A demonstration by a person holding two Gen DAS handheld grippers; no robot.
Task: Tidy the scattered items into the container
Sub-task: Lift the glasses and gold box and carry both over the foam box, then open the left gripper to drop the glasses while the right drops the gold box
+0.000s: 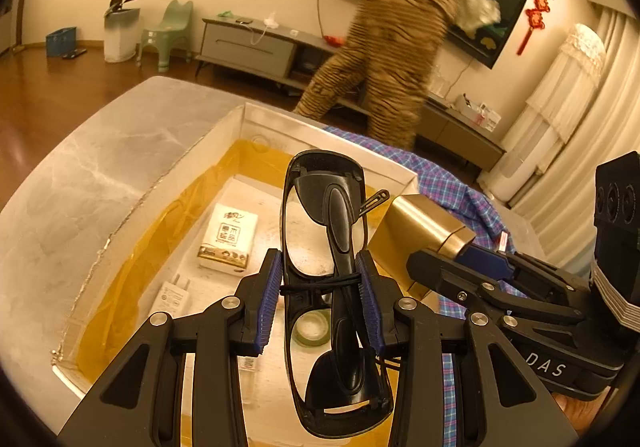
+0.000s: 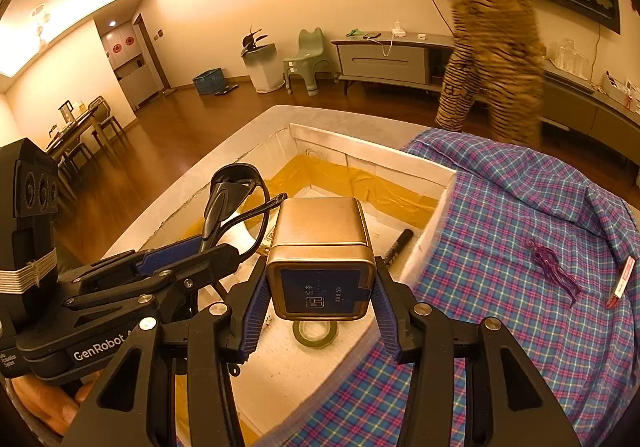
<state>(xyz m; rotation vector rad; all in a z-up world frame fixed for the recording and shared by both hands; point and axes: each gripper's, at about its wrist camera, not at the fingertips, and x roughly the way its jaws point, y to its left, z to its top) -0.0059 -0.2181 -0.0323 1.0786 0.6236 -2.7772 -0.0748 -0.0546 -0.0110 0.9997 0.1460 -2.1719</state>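
Note:
My left gripper (image 1: 320, 299) is shut on a pair of folded black sunglasses (image 1: 332, 271), held upright over the white box (image 1: 328, 135). The same sunglasses (image 2: 236, 203) show at the left of the right wrist view, in the left gripper (image 2: 192, 259). My right gripper (image 2: 320, 307) is shut on a gold tin (image 2: 320, 247) with a dark label, also above the box (image 2: 372, 155). That tin (image 1: 420, 231) and the right gripper (image 1: 460, 267) appear on the right in the left wrist view. Inside the box lie a tissue pack (image 1: 230, 235), a charger plug (image 1: 172, 295), a tape roll (image 2: 314, 333) and a black marker (image 2: 398, 243).
The box stands on a grey marble table (image 1: 80, 183). A blue plaid cloth (image 2: 520, 267) covers the table right of the box, with a purple hair clip (image 2: 552, 271) and a small red-white stick (image 2: 622, 281) on it. A person in tiger-striped clothes (image 2: 488, 39) stands beyond the table.

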